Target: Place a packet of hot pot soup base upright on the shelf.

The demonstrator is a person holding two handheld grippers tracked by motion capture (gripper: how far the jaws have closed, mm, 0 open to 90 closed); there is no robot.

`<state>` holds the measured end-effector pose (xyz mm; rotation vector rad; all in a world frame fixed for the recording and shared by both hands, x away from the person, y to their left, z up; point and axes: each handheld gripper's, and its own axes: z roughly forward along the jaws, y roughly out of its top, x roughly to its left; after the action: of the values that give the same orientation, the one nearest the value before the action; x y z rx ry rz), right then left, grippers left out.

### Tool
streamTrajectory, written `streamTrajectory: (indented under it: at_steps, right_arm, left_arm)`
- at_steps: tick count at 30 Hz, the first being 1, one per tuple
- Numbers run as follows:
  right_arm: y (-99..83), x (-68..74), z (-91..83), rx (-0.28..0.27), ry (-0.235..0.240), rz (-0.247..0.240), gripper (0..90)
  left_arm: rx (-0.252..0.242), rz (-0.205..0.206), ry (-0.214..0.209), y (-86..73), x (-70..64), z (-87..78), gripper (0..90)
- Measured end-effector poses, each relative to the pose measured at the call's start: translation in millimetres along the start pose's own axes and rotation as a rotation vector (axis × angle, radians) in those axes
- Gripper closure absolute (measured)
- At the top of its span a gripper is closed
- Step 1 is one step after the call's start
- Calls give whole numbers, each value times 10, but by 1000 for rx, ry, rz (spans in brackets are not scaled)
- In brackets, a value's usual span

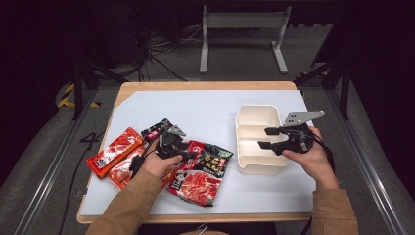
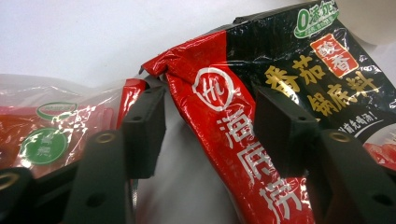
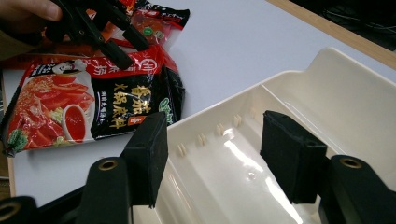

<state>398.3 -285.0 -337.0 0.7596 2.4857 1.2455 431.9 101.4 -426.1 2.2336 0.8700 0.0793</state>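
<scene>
Hotpot-base packet (image 2: 261,121), the red-and-black one printed with tomato slices, lies near the table's front edge, left of centre, and looks to be the thing in hand. The left gripper (image 1: 188,152) has its jaws spread either side of the packet's crumpled upper edge, not yet pinching; the foam-faced pads (image 2: 144,130) stand clear of the film. I judge the step to be the approach to a grasp. Closing next calls for catching the raised fold squarely, since the glossy film is slippery and limp and will sag once lifted. The right gripper (image 1: 266,138) hovers with jaws apart over the cream plastic bin (image 1: 244,117), a rigid, smooth, divided tray toward the table's right edge, possibly steadying it. Further soft orange-red packets (image 1: 115,152) overlap near the left edge of the white table (image 1: 205,107).
</scene>
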Motion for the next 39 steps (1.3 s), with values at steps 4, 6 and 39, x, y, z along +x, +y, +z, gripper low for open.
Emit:
streamTrajectory:
  at_steps: [4,6,39]
  right_arm:
    - [1,2,7,-2,-2,-3,405]
    - [0,1,12,-1,-1,-2,403]
    - [14,22,24,-4,8,6,473]
  left_arm:
    - [18,-3,6,-2,-3,21,505]
    - [33,-12,3,-11,4,46,531]
    - [0,-135,-80,33,-15,-30,829]
